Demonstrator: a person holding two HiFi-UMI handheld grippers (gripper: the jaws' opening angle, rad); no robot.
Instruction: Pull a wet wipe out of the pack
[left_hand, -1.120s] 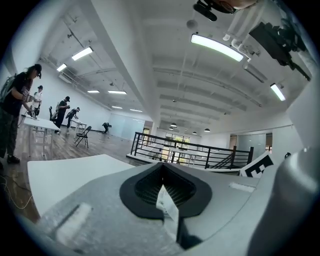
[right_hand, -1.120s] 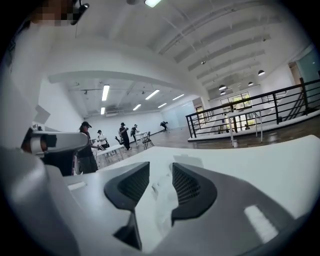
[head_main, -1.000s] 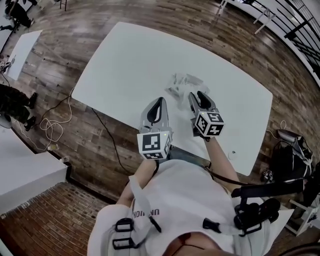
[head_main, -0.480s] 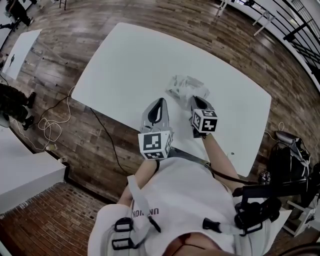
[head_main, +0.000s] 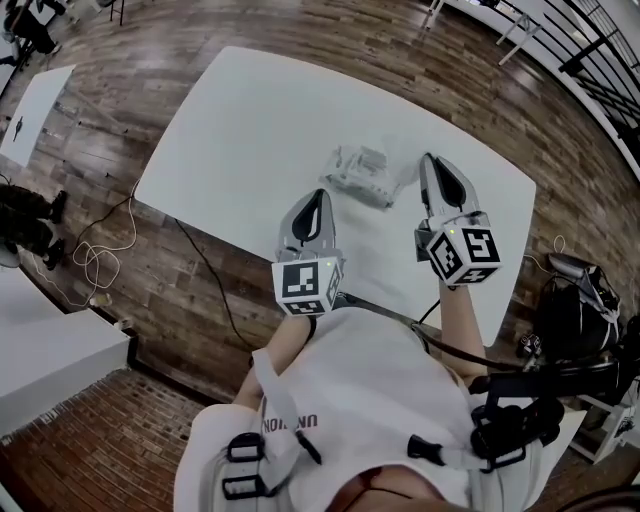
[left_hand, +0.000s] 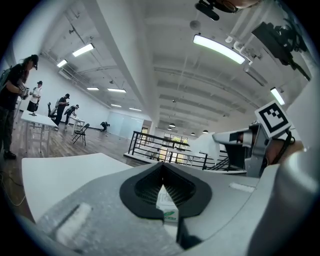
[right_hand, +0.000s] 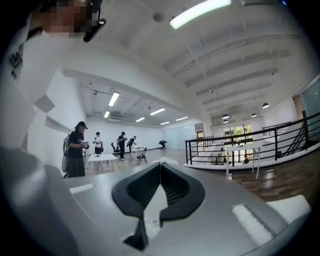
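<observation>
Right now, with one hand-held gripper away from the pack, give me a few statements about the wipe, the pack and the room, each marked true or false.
1. The right hand-held gripper is shut on a white wipe. True.
2. The pack lies on the wooden floor. False: it lies on the white table.
3. The left hand-held gripper grips the wipe. False: its jaw tips are together near the pack, and the wipe is in the right one.
4. Other people stand in the background of the room. True.
</observation>
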